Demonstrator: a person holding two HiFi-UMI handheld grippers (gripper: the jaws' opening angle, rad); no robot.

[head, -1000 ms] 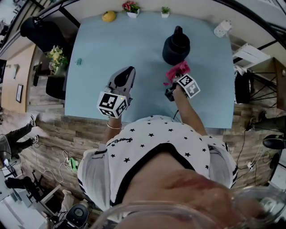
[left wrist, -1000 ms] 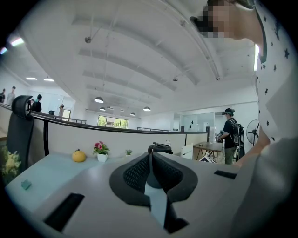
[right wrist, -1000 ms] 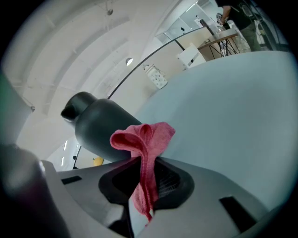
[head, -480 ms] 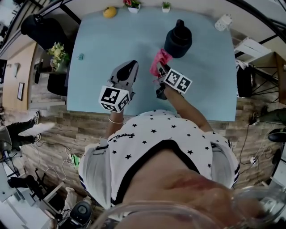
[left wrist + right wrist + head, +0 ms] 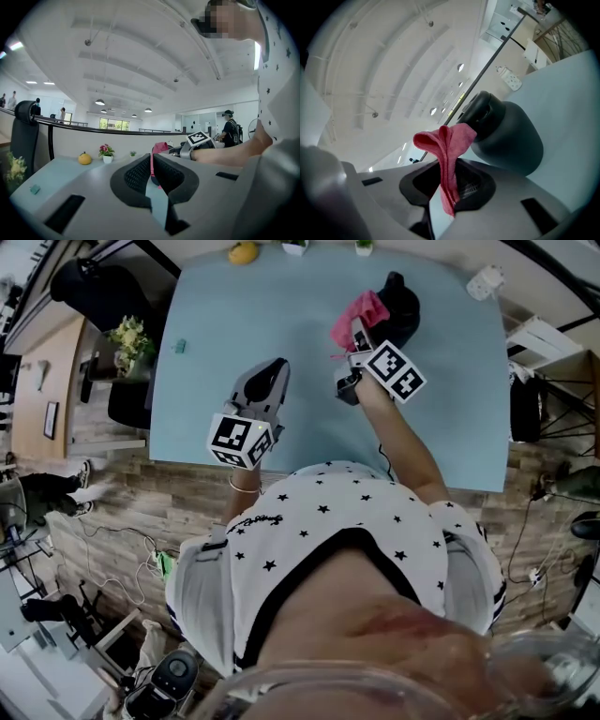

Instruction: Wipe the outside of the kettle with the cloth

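Observation:
The black kettle [image 5: 405,304] stands at the far side of the light blue table [image 5: 234,315]. In the right gripper view it fills the upper right as a dark rounded body [image 5: 508,133] with its lid on. My right gripper [image 5: 355,335] is shut on the pink cloth [image 5: 359,311], whose bunched top [image 5: 446,138] rises above the jaws and lies against the kettle's left side. My left gripper [image 5: 271,371] hovers over the table to the left, apart from the kettle. Only a thin slit shows between its pads [image 5: 139,172], with nothing between them.
A yellow fruit [image 5: 244,252] and two small potted plants [image 5: 296,246] line the table's far edge. A white power strip [image 5: 486,282] lies at the far right corner and a small teal item [image 5: 180,346] near the left edge. A black chair [image 5: 89,287] stands left.
My right gripper has carried the cloth away from me, from the table's middle up to the kettle's left side. My left gripper has stayed about where it was.

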